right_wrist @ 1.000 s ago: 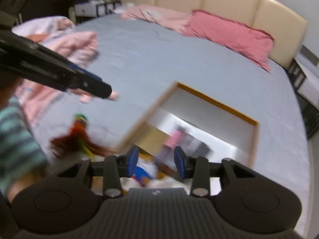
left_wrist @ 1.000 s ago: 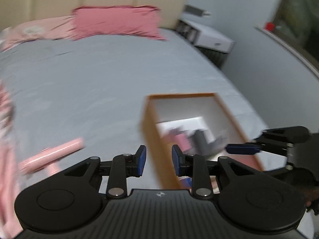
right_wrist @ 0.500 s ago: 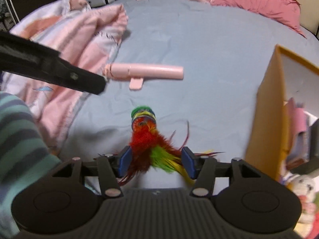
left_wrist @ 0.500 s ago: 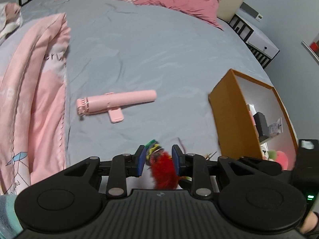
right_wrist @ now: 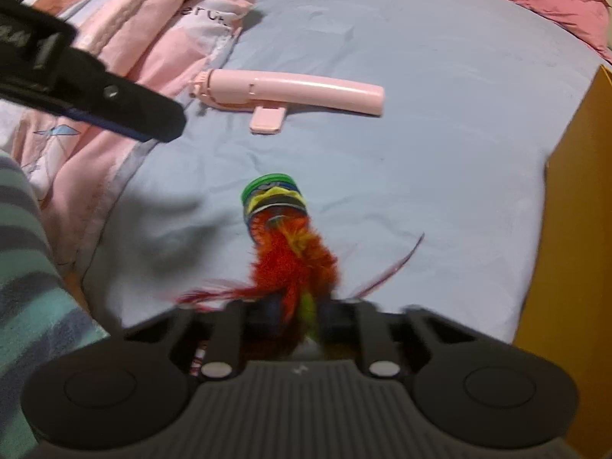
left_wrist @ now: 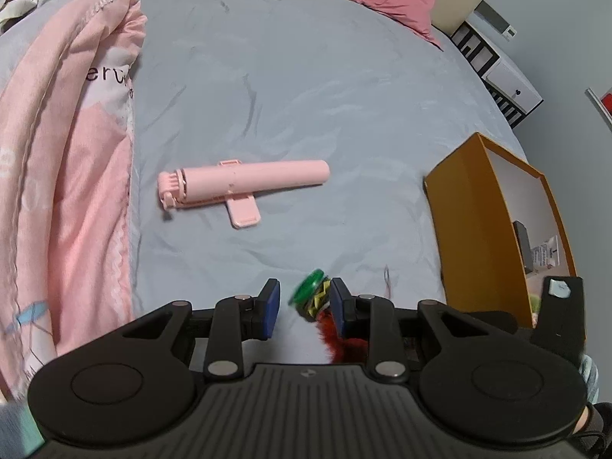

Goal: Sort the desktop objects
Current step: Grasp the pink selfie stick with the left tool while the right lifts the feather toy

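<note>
Right gripper fingers pinching, seemingly, feather toy plumes: light, soft; firmer hold at stiff base. Left gripper fingers spread.

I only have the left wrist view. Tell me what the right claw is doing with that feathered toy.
Observer: The right claw is shut on the feather end of the shuttlecock.
Operator: Check whether my left claw is touching its green base.
Observer: It is not. In the right wrist view the left claw hangs off to the side, by the edge of the pink quilt, apart from the base.
Operator: Give me the feather colours; I see only red.
Observer: Mostly red, with green and yellow feathers where the right claw grips.
</note>
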`<move>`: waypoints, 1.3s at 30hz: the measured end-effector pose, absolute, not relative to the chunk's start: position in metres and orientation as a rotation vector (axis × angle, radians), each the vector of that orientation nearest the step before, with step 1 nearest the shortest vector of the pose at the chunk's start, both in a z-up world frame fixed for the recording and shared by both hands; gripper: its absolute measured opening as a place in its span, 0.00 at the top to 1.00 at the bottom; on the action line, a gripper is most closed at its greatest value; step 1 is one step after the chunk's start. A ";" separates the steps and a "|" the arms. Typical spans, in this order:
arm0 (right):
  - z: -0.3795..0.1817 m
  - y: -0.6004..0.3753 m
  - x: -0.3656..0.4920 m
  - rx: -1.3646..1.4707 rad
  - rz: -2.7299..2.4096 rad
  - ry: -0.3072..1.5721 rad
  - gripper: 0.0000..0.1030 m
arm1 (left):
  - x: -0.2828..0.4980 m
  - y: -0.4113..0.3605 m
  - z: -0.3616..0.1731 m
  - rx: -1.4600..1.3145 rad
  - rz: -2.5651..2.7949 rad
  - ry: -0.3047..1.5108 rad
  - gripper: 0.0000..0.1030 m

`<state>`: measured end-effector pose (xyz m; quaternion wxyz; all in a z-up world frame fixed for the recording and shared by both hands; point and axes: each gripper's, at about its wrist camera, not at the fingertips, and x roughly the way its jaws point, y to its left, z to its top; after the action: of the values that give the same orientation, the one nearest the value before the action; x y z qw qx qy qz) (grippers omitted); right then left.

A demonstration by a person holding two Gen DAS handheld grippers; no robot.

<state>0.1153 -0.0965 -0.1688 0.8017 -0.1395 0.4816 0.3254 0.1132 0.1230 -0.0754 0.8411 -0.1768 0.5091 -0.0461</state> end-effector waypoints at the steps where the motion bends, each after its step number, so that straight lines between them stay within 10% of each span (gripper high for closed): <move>1: -0.167 -0.098 0.116 -0.289 0.705 1.034 0.95 | 0.117 0.125 -0.074 -0.363 -0.101 1.078 0.70; 9: -0.115 -0.110 0.131 -0.214 0.706 0.927 0.97 | 0.164 0.122 -0.069 -0.076 -0.134 1.107 0.51; 27: -0.100 -0.140 0.176 -0.103 0.647 0.925 0.97 | 0.229 0.107 -0.133 0.340 -0.301 1.148 0.49; 39: -0.095 -0.141 0.177 -0.097 0.651 0.921 0.97 | 0.223 0.089 -0.136 0.420 -0.291 1.103 0.70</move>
<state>0.1774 -0.1412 -0.0950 0.8439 -0.0459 0.4364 0.3086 0.2228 0.0892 -0.1356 0.8210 0.1972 0.5181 -0.1367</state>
